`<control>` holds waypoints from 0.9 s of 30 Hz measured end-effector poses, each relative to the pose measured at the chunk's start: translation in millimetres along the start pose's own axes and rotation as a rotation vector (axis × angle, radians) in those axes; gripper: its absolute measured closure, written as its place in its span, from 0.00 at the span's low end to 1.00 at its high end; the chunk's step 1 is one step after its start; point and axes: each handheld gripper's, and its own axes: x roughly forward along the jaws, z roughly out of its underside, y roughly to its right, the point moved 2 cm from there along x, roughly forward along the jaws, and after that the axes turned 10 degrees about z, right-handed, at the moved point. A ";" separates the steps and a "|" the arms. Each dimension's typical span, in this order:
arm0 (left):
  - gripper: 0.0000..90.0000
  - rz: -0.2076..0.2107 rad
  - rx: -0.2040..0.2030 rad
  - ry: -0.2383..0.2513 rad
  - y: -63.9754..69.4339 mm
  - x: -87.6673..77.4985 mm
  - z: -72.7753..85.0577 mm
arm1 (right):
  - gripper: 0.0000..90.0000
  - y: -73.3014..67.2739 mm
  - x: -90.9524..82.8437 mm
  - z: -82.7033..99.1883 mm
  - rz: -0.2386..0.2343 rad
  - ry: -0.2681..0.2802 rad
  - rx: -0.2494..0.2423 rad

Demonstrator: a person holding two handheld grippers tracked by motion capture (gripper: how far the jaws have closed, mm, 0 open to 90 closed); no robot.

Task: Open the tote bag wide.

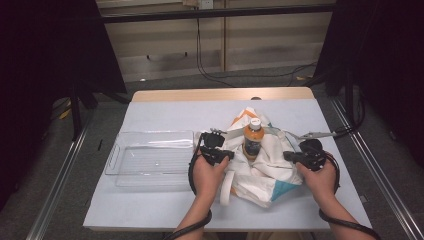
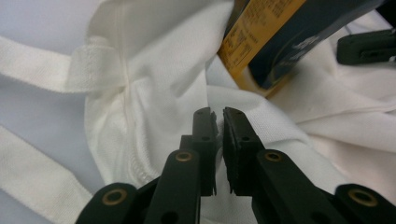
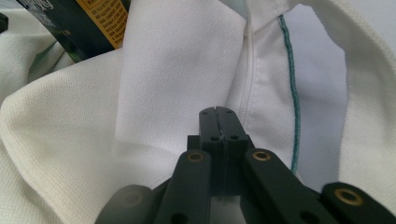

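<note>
Between both grippers' jaws lies the white bag [image 1: 260,165], each pair clenched on its cloth.

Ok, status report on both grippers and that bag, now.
Left gripper pinching bag cloth. Right gripper shut on the bag edge. Bottle upright in the bag mouth, between the grippers. Clear tray off to the left, nothing blocking.

The high view looks forward and down over the whole table [image 1: 150,107], while both gripper views ride close along their own jaws, sharing with it the white bag [image 1: 265,165] [image 2: 159,70] [image 3: 177,70] and bottle [image 1: 253,140] [image 2: 275,42] [image 3: 88,23].
</note>
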 end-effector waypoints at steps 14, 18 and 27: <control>0.97 -0.014 -0.006 -0.045 -6.2 10.8 12.1 | 1.00 -0.3 5.2 7.1 -0.002 0.008 0.002; 0.97 -0.020 -0.014 -0.047 -7.8 16.0 18.9 | 1.00 -0.2 5.3 8.0 -0.005 0.015 0.009; 0.97 -0.024 0.000 -0.047 -6.5 15.2 18.2 | 1.00 2.8 0.1 9.0 -0.025 0.043 0.016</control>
